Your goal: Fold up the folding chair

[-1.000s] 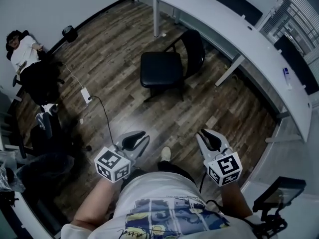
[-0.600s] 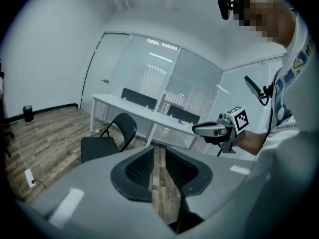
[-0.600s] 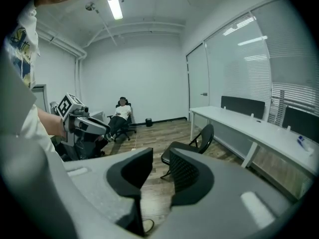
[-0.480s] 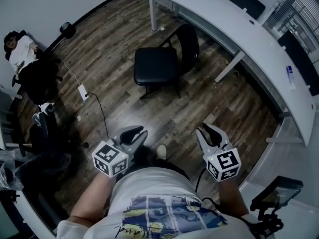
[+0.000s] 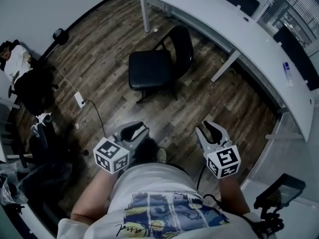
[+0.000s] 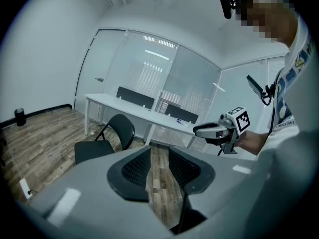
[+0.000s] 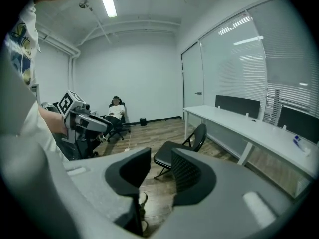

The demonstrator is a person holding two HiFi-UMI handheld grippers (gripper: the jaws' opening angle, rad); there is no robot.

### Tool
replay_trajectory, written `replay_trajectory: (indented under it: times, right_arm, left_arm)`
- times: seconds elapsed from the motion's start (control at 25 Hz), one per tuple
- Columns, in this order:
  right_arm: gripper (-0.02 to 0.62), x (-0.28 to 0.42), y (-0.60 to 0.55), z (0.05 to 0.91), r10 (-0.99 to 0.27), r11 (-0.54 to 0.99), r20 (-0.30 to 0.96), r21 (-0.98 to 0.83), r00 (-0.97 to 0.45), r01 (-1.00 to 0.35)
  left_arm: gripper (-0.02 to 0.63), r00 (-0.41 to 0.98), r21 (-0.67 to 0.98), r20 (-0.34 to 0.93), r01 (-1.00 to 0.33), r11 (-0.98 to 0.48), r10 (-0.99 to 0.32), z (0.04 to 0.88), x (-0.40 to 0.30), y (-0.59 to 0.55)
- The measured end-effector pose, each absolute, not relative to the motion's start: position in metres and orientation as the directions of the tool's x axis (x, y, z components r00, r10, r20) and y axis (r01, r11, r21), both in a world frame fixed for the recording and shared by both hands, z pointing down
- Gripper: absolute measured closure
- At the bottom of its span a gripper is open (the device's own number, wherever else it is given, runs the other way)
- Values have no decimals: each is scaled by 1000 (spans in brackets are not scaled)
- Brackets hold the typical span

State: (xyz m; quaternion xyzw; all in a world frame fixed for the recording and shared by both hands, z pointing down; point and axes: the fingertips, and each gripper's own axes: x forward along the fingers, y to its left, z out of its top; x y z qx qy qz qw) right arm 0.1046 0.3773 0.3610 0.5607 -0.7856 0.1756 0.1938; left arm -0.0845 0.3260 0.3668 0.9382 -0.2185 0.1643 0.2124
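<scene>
A black folding chair (image 5: 154, 66) stands unfolded on the wood floor, seat flat, back toward the long white desk. The same chair (image 6: 102, 141) shows at the lower left of the left gripper view, and the chair (image 7: 179, 153) sits mid-frame beyond the jaws in the right gripper view. My left gripper (image 5: 134, 130) and right gripper (image 5: 209, 128) hang side by side well short of the chair. Both sets of jaws have just been opening; nothing lies between them. The left gripper (image 6: 158, 166) and right gripper (image 7: 160, 171) show floor through their gaps.
A long curved white desk (image 5: 234, 29) runs behind the chair, its legs close to the chair's back. A person (image 5: 12, 59) sits in an office chair by the left wall. A power strip with cable (image 5: 79, 99) lies on the floor at left.
Both grippers and the camera have moved toward the chair. The right jaws have parted visibly wider, the left ones slightly.
</scene>
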Motion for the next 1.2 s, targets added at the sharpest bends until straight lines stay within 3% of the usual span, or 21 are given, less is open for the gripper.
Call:
replay_trajectory:
  times: [0.24, 1.2]
  right_arm:
    - [469, 100, 341, 352, -804, 275, 541, -30, -247, -961]
    - [469, 89, 113, 395, -728, 214, 671, 27, -141, -976]
  left_arm:
    - [454, 865, 348, 378, -464, -815, -331, 365, -91, 281]
    - [431, 868, 486, 387, -478, -732, -310, 445, -167, 76]
